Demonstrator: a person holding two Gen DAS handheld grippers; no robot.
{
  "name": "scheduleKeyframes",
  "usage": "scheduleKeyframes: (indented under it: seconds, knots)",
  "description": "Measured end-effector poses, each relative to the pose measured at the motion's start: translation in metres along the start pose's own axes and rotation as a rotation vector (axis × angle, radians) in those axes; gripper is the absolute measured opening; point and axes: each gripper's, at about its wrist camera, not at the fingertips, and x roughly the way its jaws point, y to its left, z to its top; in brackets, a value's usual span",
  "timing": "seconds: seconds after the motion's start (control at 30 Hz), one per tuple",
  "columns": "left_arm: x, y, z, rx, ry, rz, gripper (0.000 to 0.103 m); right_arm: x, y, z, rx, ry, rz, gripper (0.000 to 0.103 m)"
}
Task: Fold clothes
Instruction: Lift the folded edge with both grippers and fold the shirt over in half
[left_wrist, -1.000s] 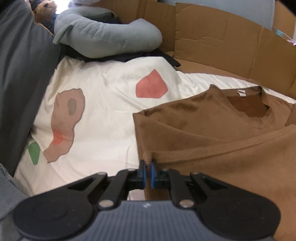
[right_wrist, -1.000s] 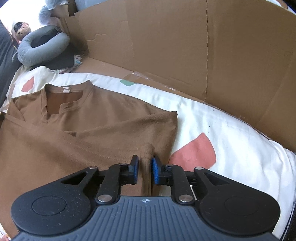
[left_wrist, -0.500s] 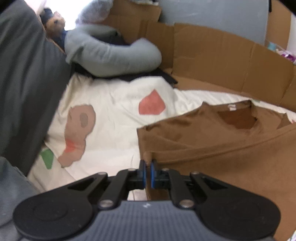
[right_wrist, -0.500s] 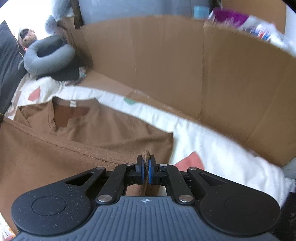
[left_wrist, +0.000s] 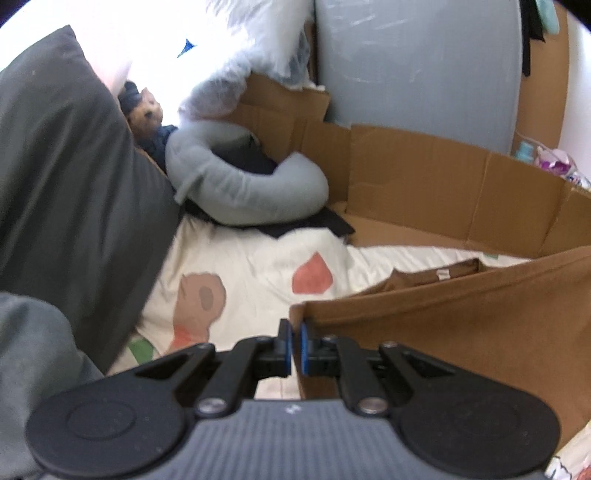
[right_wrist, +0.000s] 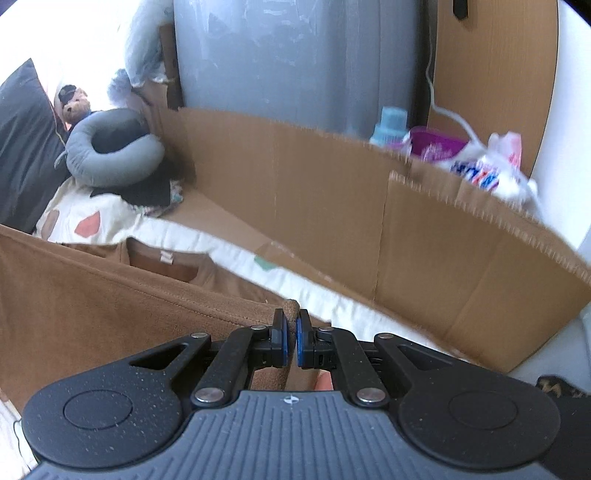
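Observation:
A brown shirt (left_wrist: 461, 317) hangs lifted off the patterned white bedsheet (left_wrist: 255, 273), its raised edge stretched taut between the two grippers. My left gripper (left_wrist: 294, 341) is shut on the shirt's left corner. In the right wrist view the same brown shirt (right_wrist: 92, 306) spreads to the left, and my right gripper (right_wrist: 290, 338) is shut on its right corner, a nub of cloth sticking up between the blue pads. The collar with its white label (right_wrist: 166, 257) still lies on the bed behind the raised edge.
A cardboard wall (right_wrist: 332, 206) runs along the far side of the bed. A grey neck pillow (left_wrist: 236, 184) and a teddy bear (left_wrist: 146, 110) sit at the head, beside a dark pillow (left_wrist: 66, 177). Bottles and packets (right_wrist: 461, 155) stand behind the cardboard.
Both grippers rose, lifting the shirt's near edge off the sheet until it hides most of the garment. The right gripper closed on its corner; the left stayed shut.

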Motion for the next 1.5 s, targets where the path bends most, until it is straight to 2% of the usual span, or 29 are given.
scheduleKeyframes:
  seconds: [0.27, 0.53, 0.73, 1.0, 1.13, 1.33, 1.5]
  knots:
    - [0.010, 0.002, 0.031, 0.000, -0.021, 0.012, 0.005, -0.003, -0.001, 0.035, -0.019, -0.029, -0.030, 0.003]
    - [0.056, -0.004, 0.050, 0.011, 0.014, 0.025, 0.005, 0.038, -0.009, 0.057, -0.033, 0.019, -0.096, 0.003]
    - [0.104, -0.010, 0.044, 0.024, 0.097, 0.050, 0.005, 0.089, -0.014, 0.051, -0.044, 0.106, -0.120, 0.003]
    - [0.163, -0.016, 0.027, 0.052, 0.196, 0.071, 0.005, 0.148, -0.021, 0.024, -0.036, 0.202, -0.124, 0.003]
    - [0.174, -0.017, 0.026, 0.061, 0.186, 0.079, 0.005, 0.165, -0.023, 0.020, -0.048, 0.204, -0.141, 0.003]
    - [0.186, -0.022, 0.032, 0.108, 0.197, 0.109, 0.005, 0.180, -0.021, 0.029, -0.073, 0.188, -0.175, 0.003]
    - [0.197, -0.023, 0.035, 0.110, 0.199, 0.119, 0.005, 0.197, -0.020, 0.036, -0.081, 0.196, -0.195, 0.003]
